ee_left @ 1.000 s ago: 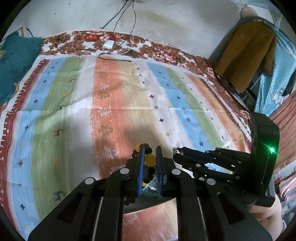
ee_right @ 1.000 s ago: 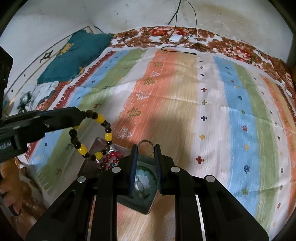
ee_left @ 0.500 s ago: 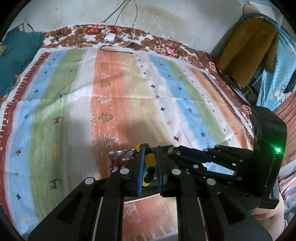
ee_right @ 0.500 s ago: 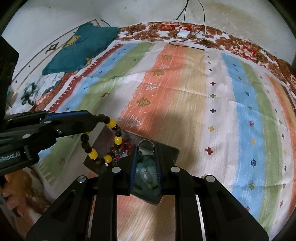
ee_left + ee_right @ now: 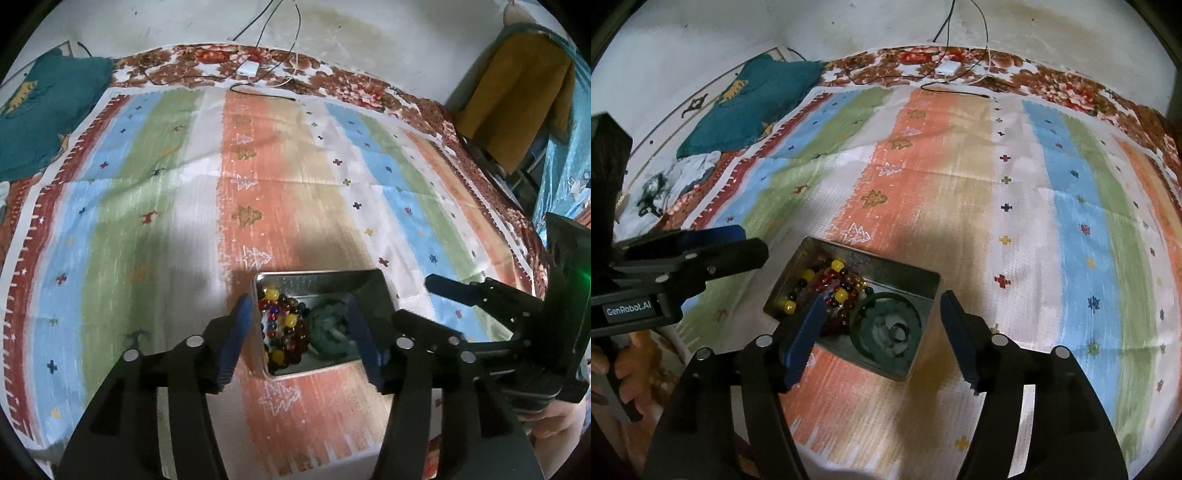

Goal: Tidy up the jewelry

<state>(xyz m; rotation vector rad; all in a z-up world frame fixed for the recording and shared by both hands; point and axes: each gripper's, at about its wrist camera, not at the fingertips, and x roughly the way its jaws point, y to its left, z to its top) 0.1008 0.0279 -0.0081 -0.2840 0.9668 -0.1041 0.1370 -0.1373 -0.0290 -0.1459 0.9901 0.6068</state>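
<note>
Both sets of tongs, left and right, opening with nothing between the pads. Beaded bracelets, green bangle and probably a ring lying inside the metal tin on the bed. Nothing loose visible on the striped cloth; sorting seemingly near done.

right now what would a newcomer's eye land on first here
First, the open metal tin on the striped bedspread, low in the middle, packed with beaded bracelets on its left and a green bangle on its right. Then both tongs, left and right, opening above it with nothing gripped.
</note>
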